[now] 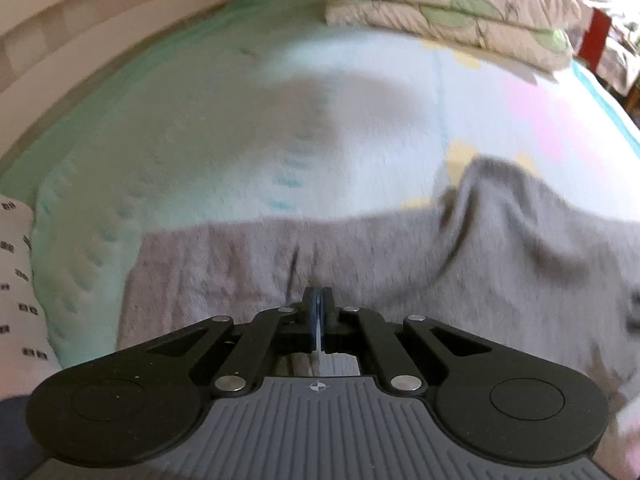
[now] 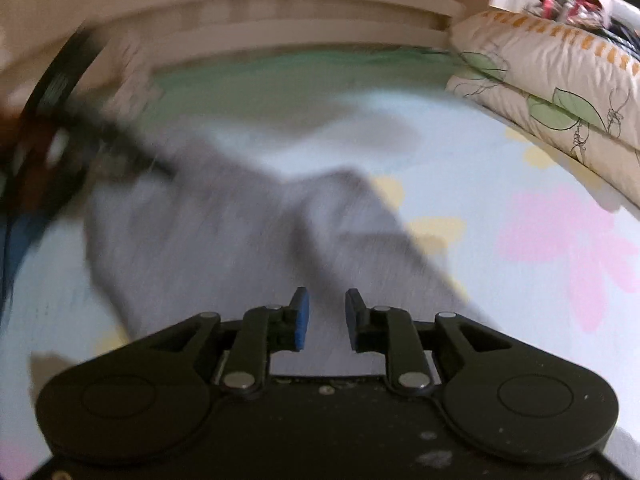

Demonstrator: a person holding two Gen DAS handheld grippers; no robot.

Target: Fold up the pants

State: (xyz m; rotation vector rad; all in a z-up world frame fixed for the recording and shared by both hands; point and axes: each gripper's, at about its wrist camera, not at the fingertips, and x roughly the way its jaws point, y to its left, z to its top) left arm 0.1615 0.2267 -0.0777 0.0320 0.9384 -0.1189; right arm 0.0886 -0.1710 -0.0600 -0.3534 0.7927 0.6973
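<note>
- The left tool (image 1: pixel 318 312) has its two blue pads pressed together, with a thin pale sliver of something caught between them; from the left wrist view it looks clamped on the near edge of the pants (image 1: pixel 360 256), though the pinch point itself is partly hidden.
- The right tool (image 2: pixel 326 318) has its pads (image 2: pixel 302 322) standing apart with nothing between them, hovering just above the grey cloth.
- The pants (image 2: pixel 224 232) are grey and lie on the bed (image 2: pixel 500 264), one stretch running across in front of the left tool and rumpled into a raised fold to its right.
- In the right wrist view the cloth is blurred and spreads away to the left, where a dark shape, likely the other tool, is too smeared to make out.
- The sheet (image 1: pixel 240 128) is pale blue-green with pink and yellow flower prints.
- Farther off, two stacked pillows (image 1: pixel 452 4) with green leaf print lie at the bed's far right.
- A pale slatted bed frame (image 2: pixel 280 20) runs behind.
</note>
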